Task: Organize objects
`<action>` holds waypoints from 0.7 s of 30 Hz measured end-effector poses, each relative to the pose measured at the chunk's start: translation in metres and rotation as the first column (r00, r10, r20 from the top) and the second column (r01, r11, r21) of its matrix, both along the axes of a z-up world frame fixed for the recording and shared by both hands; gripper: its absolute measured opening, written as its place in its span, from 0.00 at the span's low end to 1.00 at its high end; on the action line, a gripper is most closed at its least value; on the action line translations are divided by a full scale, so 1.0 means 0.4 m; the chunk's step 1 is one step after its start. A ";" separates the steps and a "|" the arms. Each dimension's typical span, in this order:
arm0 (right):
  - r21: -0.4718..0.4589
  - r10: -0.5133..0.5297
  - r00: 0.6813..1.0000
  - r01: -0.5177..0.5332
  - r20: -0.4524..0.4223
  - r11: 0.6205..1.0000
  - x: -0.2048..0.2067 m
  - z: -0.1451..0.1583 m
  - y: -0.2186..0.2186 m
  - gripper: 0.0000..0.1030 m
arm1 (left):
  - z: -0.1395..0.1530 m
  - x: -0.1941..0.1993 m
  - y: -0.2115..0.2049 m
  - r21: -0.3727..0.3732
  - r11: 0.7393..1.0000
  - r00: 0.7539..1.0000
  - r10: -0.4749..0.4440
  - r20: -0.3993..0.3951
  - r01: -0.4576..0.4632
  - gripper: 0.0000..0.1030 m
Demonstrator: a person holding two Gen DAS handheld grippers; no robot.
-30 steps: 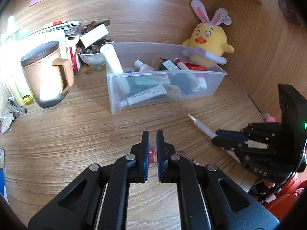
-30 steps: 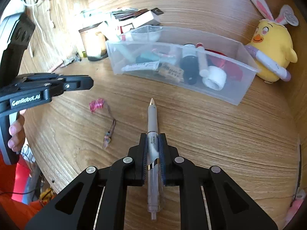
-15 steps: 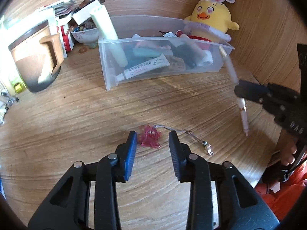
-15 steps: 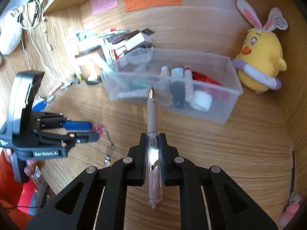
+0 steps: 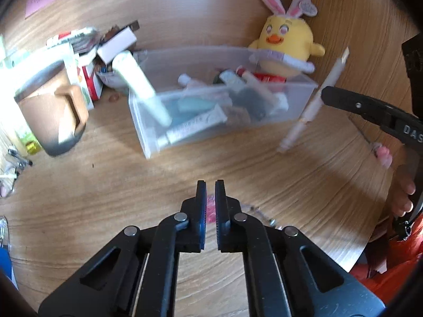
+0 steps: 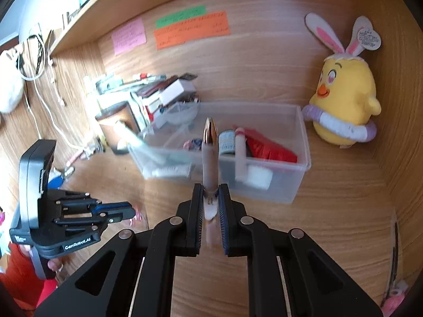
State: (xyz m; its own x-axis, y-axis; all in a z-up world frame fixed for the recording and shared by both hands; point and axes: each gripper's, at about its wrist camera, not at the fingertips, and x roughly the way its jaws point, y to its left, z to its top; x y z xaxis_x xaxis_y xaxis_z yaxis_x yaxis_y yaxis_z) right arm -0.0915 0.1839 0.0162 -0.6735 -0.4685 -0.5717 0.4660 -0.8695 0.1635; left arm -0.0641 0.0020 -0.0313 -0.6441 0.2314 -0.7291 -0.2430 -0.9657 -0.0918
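Nearest us, our left tool (image 5: 210,185) has its jaws drawn together over the bench (image 5: 105,198), well in front of the clear bin (image 5: 298,103). A pink charm (image 5: 210,208) shows in the narrow gap between the pads, but we cannot tell whether they pinch it or it simply lies on the wood beneath them; its thin beaded cord (image 5: 257,211) trails off to the right.

Our right tool (image 6: 210,189) is clamped tight on a pale pen (image 6: 209,158), held off the bench with its gold tip pointing up and toward the clear bin, just in front of the bin's near wall.

The clear bin holds tubes, a dark bottle and a red packet. To its left stands a brown mug (image 5: 53,113); behind the mug is a pile of small boxes (image 5: 113,45). Against the bin's far right corner sits a yellow chick plush (image 6: 343,105) with rabbit ears. On the wall behind the bin hang pink, orange and green notes (image 6: 190,30).
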 end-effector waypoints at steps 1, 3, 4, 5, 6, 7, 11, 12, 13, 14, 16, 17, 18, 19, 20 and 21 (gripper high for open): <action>-0.006 -0.003 1.000 0.003 -0.006 1.000 -0.005 0.007 0.002 0.10 | 0.007 -0.001 0.002 0.006 1.000 1.000 -0.001 -0.008 0.001 0.04; -0.015 -0.007 1.000 0.007 -0.017 1.000 -0.016 0.021 0.006 0.10 | 0.019 -0.003 0.006 0.011 1.000 1.000 -0.008 -0.022 0.008 0.04; -0.017 -0.010 1.000 0.010 -0.024 1.000 -0.019 0.026 0.009 0.10 | 0.023 -0.004 0.007 0.012 1.000 1.000 -0.010 -0.024 0.011 0.04; -0.020 -0.014 1.000 0.013 -0.028 1.000 -0.021 0.031 0.012 0.10 | 0.023 -0.007 0.010 0.017 1.000 1.000 -0.019 -0.018 0.019 0.04; -0.023 -0.015 0.999 0.015 -0.031 1.000 -0.025 0.034 0.012 0.10 | 0.020 -0.009 0.009 0.027 0.999 1.000 -0.029 -0.001 0.029 0.06; -0.026 -0.017 0.999 0.016 -0.033 1.000 -0.028 0.037 0.014 0.10 | 0.016 -0.008 0.008 0.028 0.999 1.000 -0.028 0.008 0.028 0.11; -0.030 -0.020 0.999 0.019 -0.038 0.999 -0.041 0.044 0.015 0.10 | -0.016 -0.003 0.003 -0.005 1.000 0.999 -0.010 0.044 0.011 0.32; -0.031 -0.021 0.999 0.020 -0.041 0.999 -0.044 0.046 0.016 0.10 | -0.024 0.001 0.000 -0.012 1.000 0.999 -0.006 0.053 0.006 0.34; -0.033 -0.023 0.999 0.022 -0.047 0.999 -0.046 0.051 0.016 0.10 | -0.035 0.003 -0.004 -0.016 1.000 0.998 -0.001 0.067 0.002 0.34; -0.035 -0.025 0.998 0.023 -0.054 0.999 -0.048 0.057 0.018 0.10 | -0.043 0.001 -0.006 -0.019 1.000 0.997 0.001 0.081 0.000 0.34; -0.044 -0.029 0.997 0.026 -0.069 0.999 -0.051 0.070 0.021 0.10 | -0.060 -0.001 -0.012 -0.024 1.000 0.995 0.007 0.101 -0.005 0.34; -0.048 -0.032 0.996 0.029 -0.082 0.998 -0.054 0.081 0.023 0.10 | -0.060 0.002 -0.015 -0.028 1.000 0.996 0.008 0.090 -0.006 0.34; -0.049 -0.035 0.995 0.030 -0.089 0.998 -0.055 0.087 0.024 0.10 | -0.061 0.001 -0.013 -0.034 0.999 0.996 0.006 0.092 -0.003 0.34; -0.046 -0.035 0.994 0.031 -0.100 0.998 -0.059 0.094 0.022 0.10 | -0.061 0.000 -0.011 -0.036 0.999 0.996 0.006 0.091 -0.002 0.34; -0.043 -0.033 0.994 0.029 -0.104 0.999 -0.063 0.098 0.020 0.10 | -0.062 -0.002 -0.008 -0.039 0.999 0.996 0.001 0.089 0.002 0.34; -0.038 -0.028 0.994 0.024 -0.104 0.999 -0.067 0.099 0.017 0.10 | -0.063 -0.004 -0.003 -0.051 0.999 0.997 -0.001 0.083 0.005 0.31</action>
